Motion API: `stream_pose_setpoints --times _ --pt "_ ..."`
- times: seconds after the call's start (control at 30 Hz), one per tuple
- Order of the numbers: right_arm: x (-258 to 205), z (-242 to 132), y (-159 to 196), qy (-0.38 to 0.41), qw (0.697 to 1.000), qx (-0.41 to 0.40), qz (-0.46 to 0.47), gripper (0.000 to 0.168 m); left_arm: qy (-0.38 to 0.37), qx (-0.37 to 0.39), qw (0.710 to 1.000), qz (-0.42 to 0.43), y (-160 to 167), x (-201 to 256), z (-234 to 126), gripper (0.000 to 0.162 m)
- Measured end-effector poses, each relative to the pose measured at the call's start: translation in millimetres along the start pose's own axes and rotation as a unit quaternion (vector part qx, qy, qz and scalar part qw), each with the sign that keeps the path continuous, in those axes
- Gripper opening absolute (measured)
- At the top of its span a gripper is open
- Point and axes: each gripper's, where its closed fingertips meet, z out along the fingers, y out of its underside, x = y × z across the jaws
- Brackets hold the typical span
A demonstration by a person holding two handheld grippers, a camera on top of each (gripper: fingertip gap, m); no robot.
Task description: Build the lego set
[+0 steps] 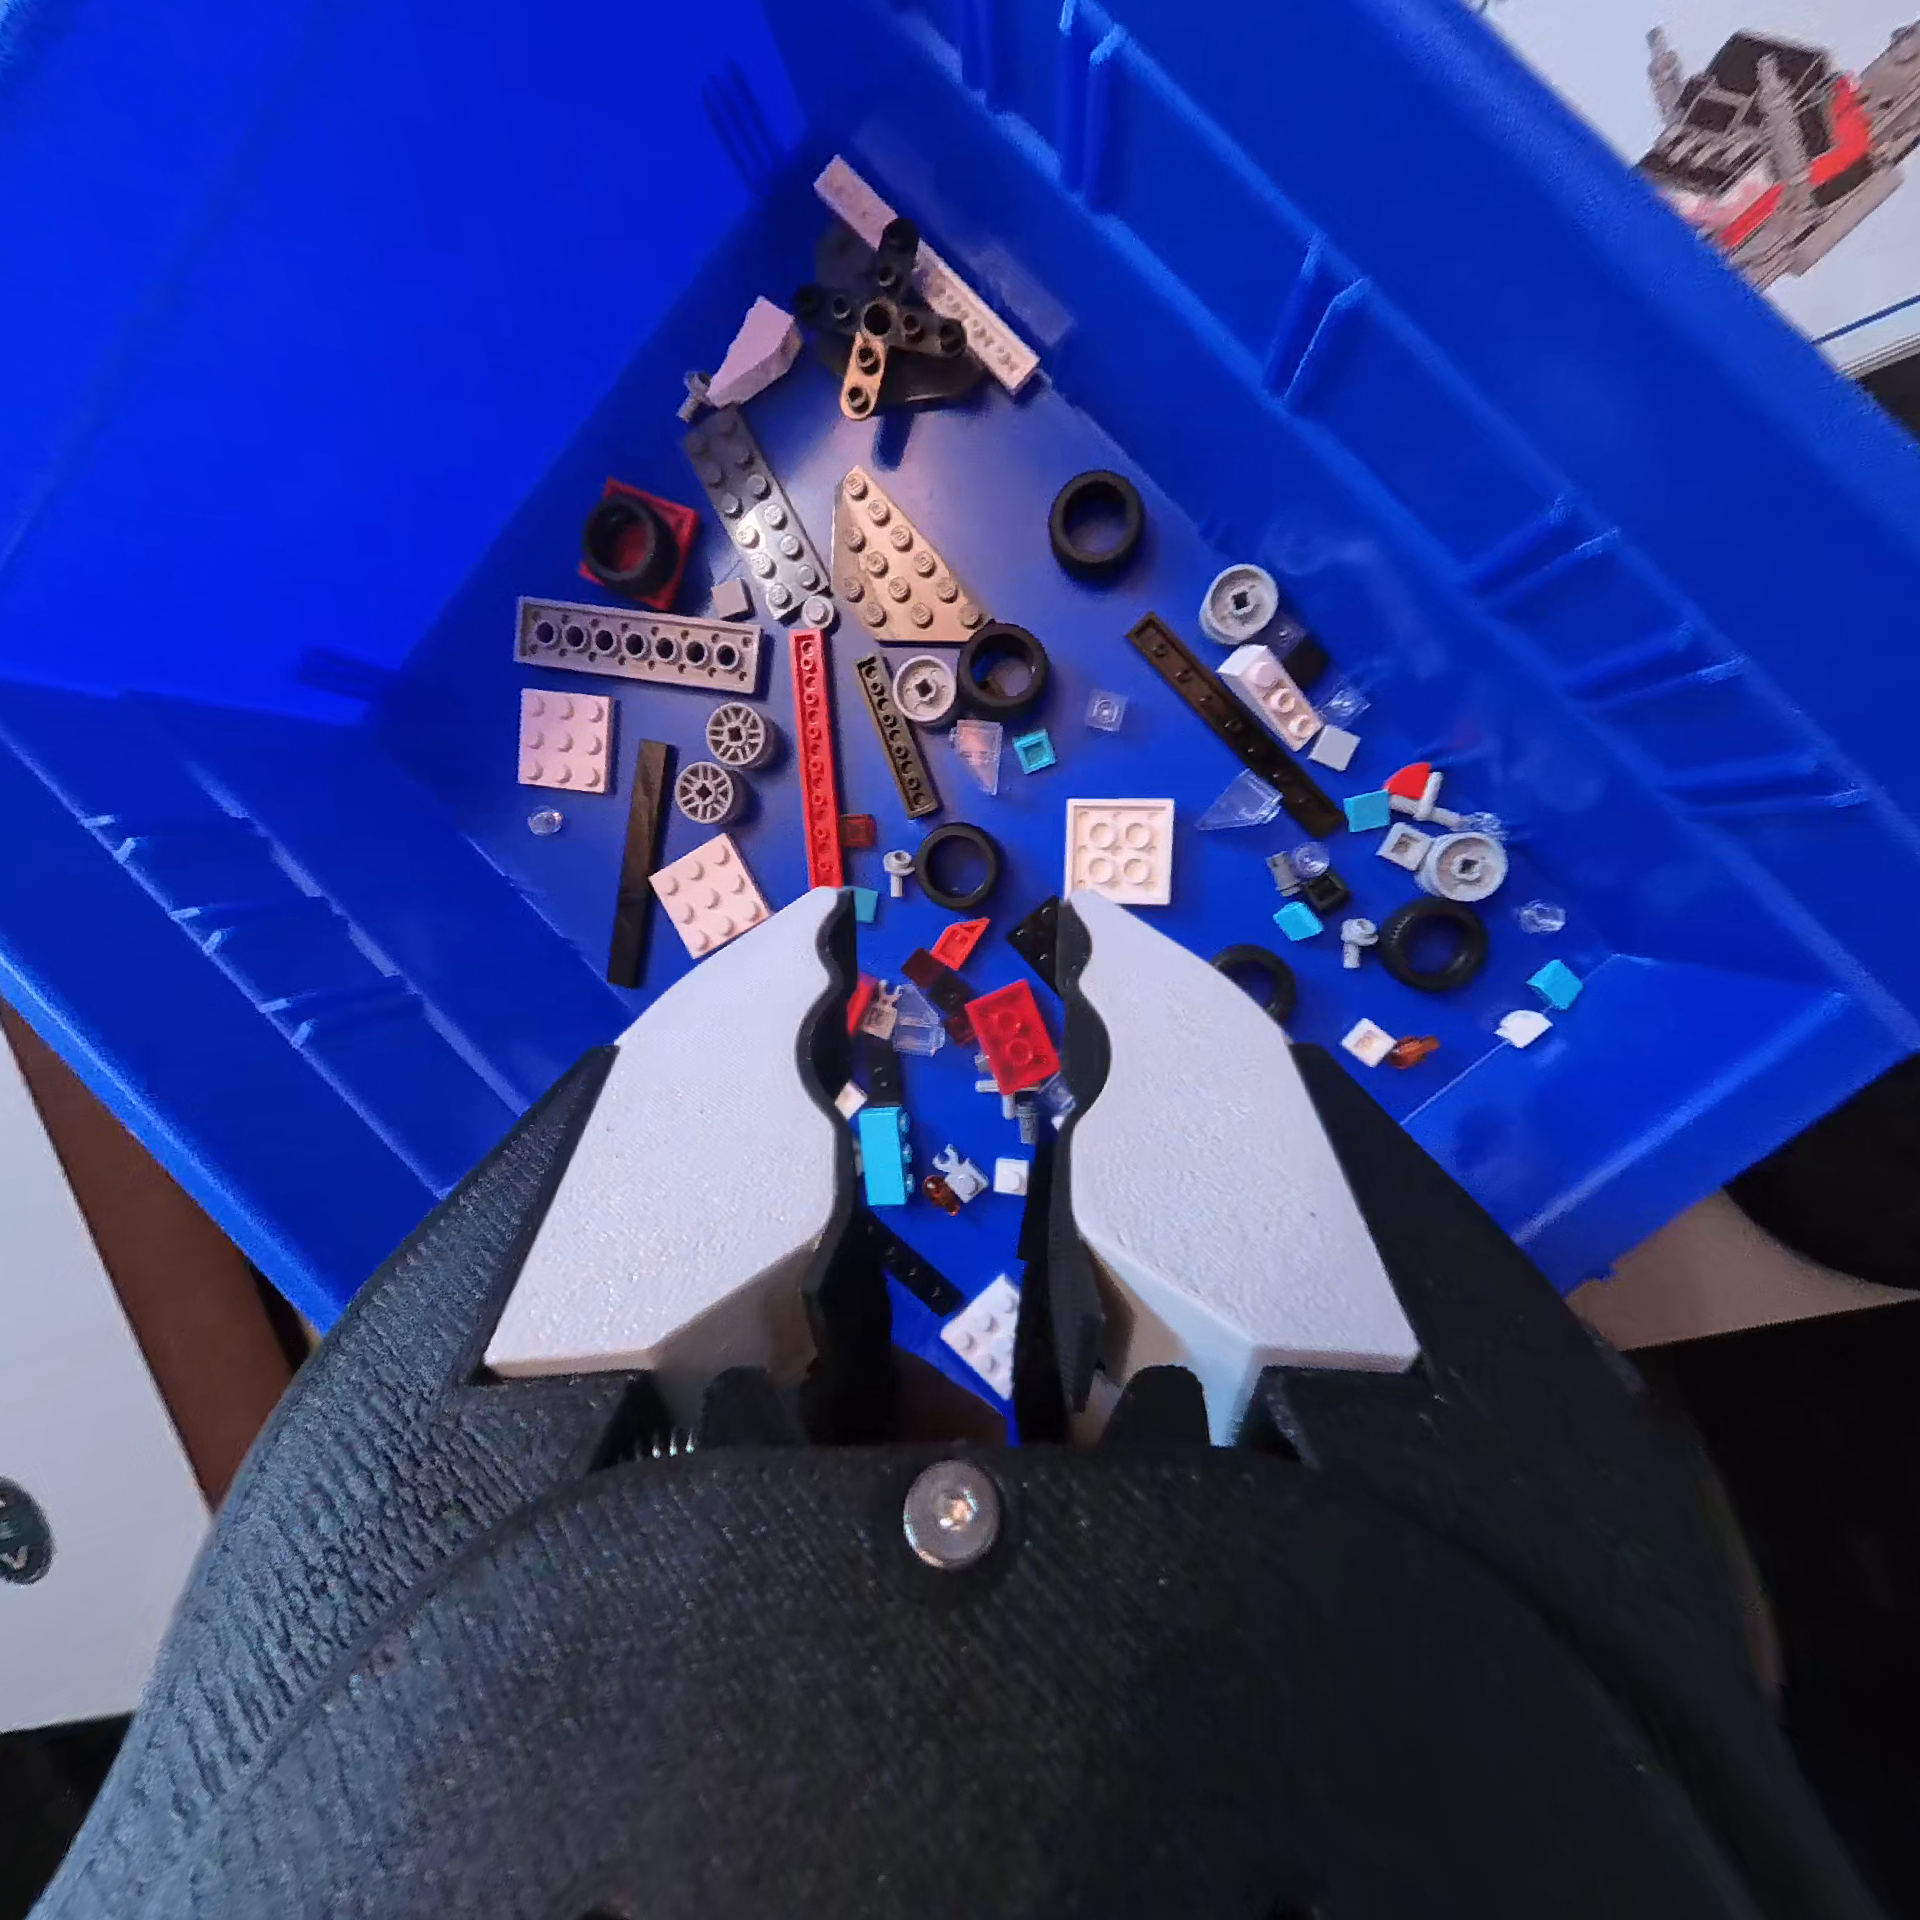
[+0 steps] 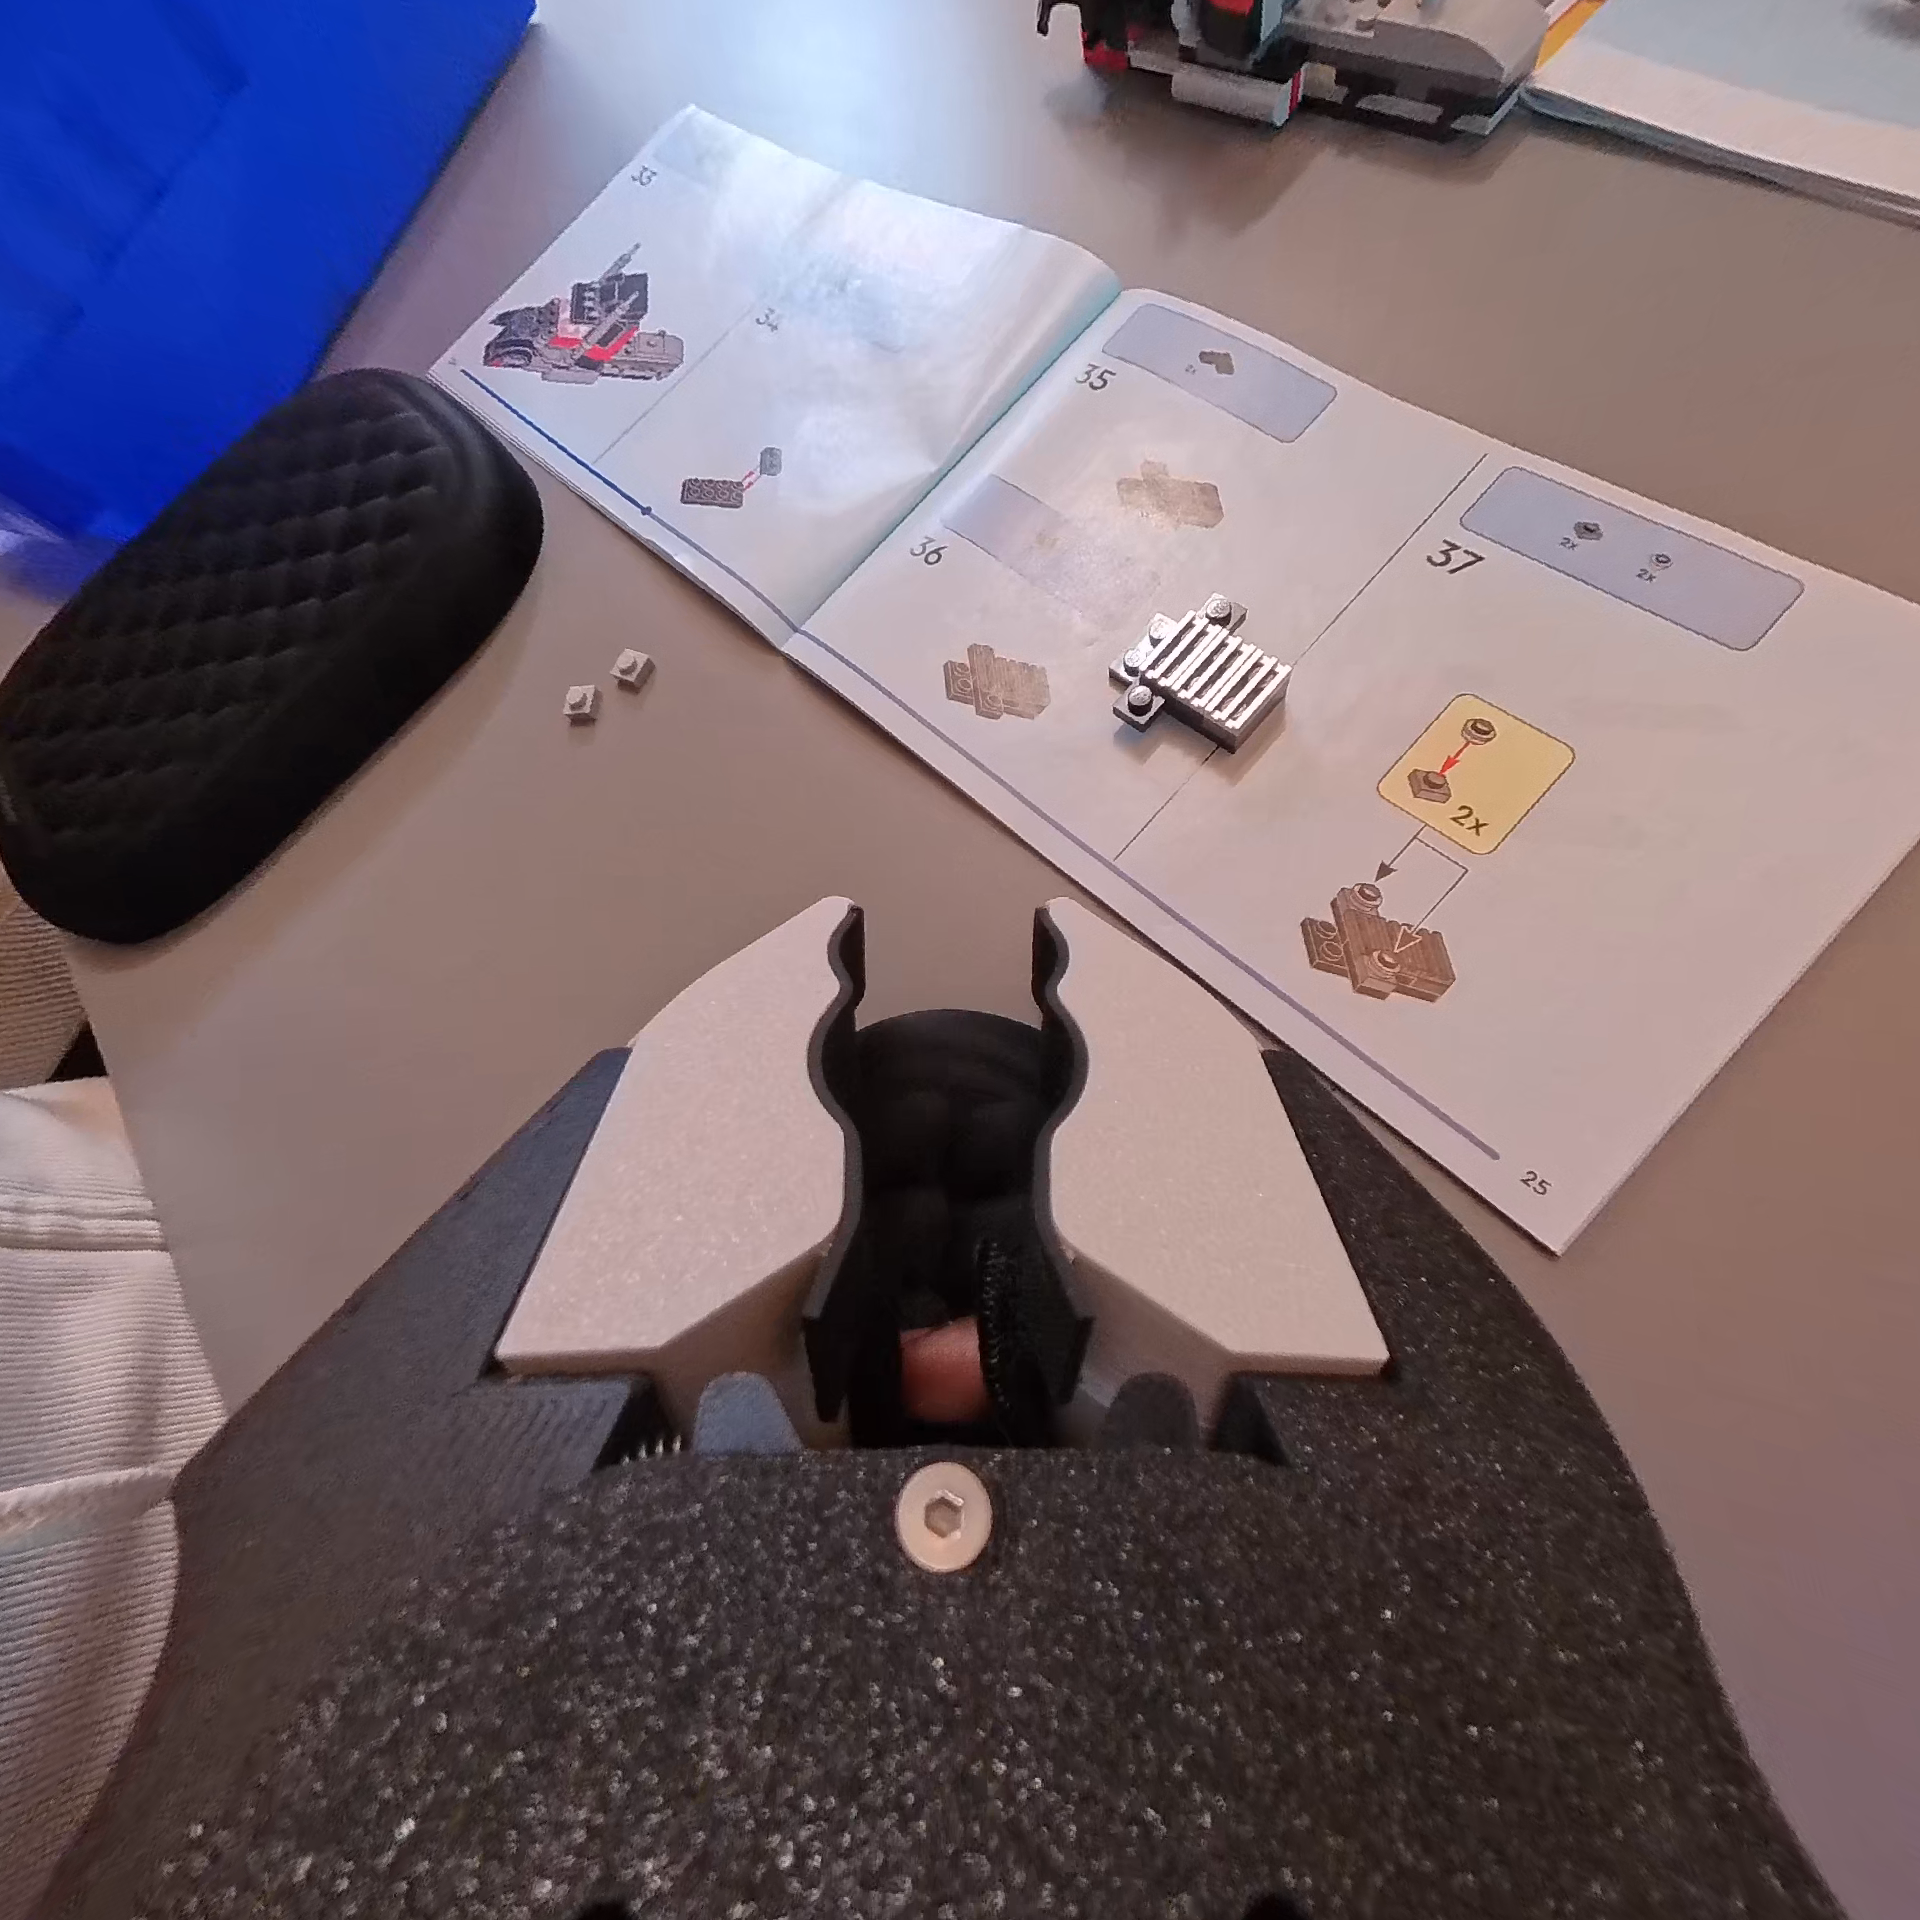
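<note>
Here the left gripper [image 1: 961,909] hangs over a blue bin [image 1: 1455,343], its jaws parted by a narrow gap and holding nothing; between and below them lie a red two-by-three plate [image 1: 1010,1029] and a light blue brick [image 1: 883,1153]. Loose lego pieces are scattered across the bin floor: a tan wedge plate [image 1: 902,566] toward the far middle, a long red plate [image 1: 816,758] just near of it, black tyres [image 1: 1096,520] and a white square plate [image 1: 1120,850] to the right. The right gripper [image 2: 948,914] is above the grey table [image 2: 1351,208], its jaws likewise open a little and empty. Beyond it an open instruction booklet [image 2: 1039,436] lies flat, with a small grey grille assembly [image 2: 1205,675] resting on its right page. Two tiny grey studs [image 2: 608,686] sit on the table left of the booklet, near a black quilted pad [image 2: 249,644]. A partly built model [image 2: 1299,52] stands at the far edge.
</note>
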Motion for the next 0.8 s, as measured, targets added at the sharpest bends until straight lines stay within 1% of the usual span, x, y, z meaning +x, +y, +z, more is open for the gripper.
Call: stream_pose_setpoints --times 0.07,0.1,0.17,0.27,0.33,0.43,0.57,0.67,0.73,0.8 --pt "0 0 0 -0.002 1.000 0.000 0.003 0.031 0.009 0.004 1.000 0.009 -1 2 2 0.032" --pt "0 0 0 -0.003 1.000 -0.001 0.005 0.031 0.029 0.014 0.999 0.011 -5 8 4 0.026" --pt "0 0 0 -0.004 1.000 -0.003 0.007 0.031 0.073 0.023 0.997 0.028 -7 22 7 0.020" --pt "0 0 0 0.001 1.000 -0.002 0.002 0.031 0.090 0.028 0.994 0.049 -8 27 12 0.014" --pt "1 1 1 0.007 1.000 -0.006 -0.002 0.031 0.108 0.030 0.992 0.057 -10 32 17 0.013" --pt "1 2 2 0.013 1.000 -0.011 -0.008 0.031 0.134 0.033 0.988 0.076 -15 42 27 0.014" --pt "1 1 2 0.013 1.000 -0.009 -0.010 0.031 0.131 0.022 0.988 0.077 -14 41 33 0.018" --pt "1 2 2 0.012 1.000 -0.014 -0.007 0.031 0.124 0.032 0.989 0.079 -11 39 25 0.024" --pt "2 2 3 0.012 1.000 -0.015 -0.005 0.031 0.141 0.043 0.984 0.098 -4 47 15 0.032" --pt "2 2 3 0.012 1.000 -0.017 -0.004 0.030 0.154 0.046 0.980 0.117 4 54 7 0.035"
